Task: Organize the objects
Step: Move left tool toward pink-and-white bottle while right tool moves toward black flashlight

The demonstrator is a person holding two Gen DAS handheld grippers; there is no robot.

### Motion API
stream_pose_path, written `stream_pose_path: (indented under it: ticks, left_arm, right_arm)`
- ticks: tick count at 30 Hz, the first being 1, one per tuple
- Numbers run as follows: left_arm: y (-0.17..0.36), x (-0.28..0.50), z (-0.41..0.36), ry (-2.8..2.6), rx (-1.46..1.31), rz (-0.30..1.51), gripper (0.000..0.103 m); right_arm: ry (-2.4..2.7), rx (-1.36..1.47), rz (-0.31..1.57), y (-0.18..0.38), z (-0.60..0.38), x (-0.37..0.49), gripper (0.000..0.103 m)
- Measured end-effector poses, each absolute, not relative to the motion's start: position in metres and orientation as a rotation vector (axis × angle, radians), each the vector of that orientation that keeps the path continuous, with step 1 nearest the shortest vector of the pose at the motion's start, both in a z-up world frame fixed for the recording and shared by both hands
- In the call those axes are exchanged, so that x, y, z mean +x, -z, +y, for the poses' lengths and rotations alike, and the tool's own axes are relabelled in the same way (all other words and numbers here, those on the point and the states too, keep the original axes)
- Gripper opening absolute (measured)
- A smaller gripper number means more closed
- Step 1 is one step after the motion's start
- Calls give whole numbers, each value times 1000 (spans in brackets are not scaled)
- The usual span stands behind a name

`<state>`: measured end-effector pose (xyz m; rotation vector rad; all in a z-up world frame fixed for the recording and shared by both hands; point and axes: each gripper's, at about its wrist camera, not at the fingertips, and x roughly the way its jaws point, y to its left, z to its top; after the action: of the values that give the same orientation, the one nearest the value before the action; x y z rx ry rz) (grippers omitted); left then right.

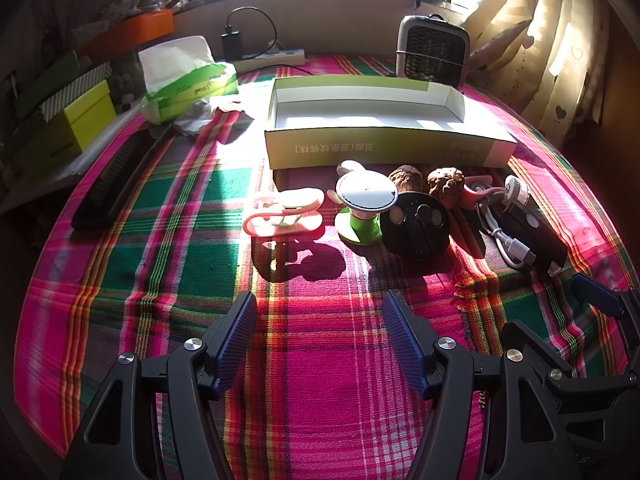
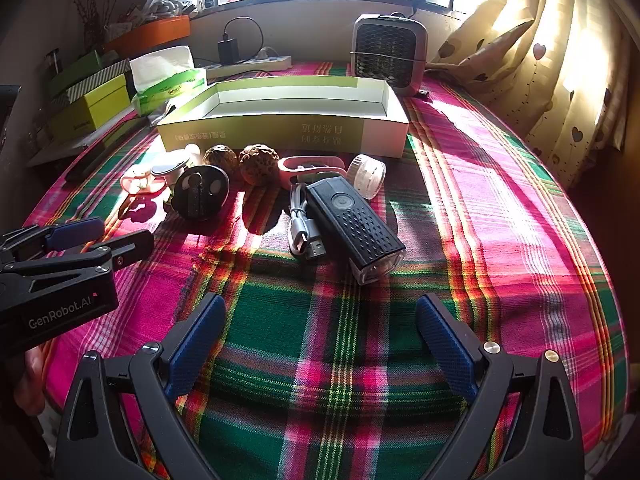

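Observation:
An open, empty green-and-white box [image 1: 384, 142] [image 2: 288, 132] lies on the plaid cloth. A row of small things lies in front of it: a pink clip [image 1: 284, 212], a green stand with a round top [image 1: 362, 204], a black disc [image 1: 418, 224] [image 2: 200, 196], two walnuts [image 1: 406, 178] [image 2: 259, 162], a pink piece [image 2: 308, 168], a white round piece [image 2: 366, 176], a white cable [image 2: 302, 228] and a black bike light [image 2: 356, 228] [image 1: 532, 236]. My left gripper [image 1: 320, 308] is open and empty, short of the row. My right gripper [image 2: 320, 312] is open and empty just before the bike light.
A small heater [image 1: 432, 50] stands behind the box. A tissue pack [image 1: 188, 80], stacked boxes [image 1: 76, 120] and a long black comb-like strip [image 1: 116, 176] lie at the left. A power strip [image 1: 272, 58] lies under the window. Curtains [image 2: 560, 60] hang at the right.

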<state>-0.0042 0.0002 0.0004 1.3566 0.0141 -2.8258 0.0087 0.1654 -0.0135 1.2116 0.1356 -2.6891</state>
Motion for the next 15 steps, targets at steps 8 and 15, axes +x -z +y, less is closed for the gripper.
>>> stream_pose_path:
  ticks: [8,15]
  left_arm:
    - [0,-4,0,2826,1357,12,64]
    - [0,-5,0,2840,1361,-5,64]
  right_arm:
    - [2689,1211,136,14,166,9,96]
    - [2680,1206,141,13,166,9,96]
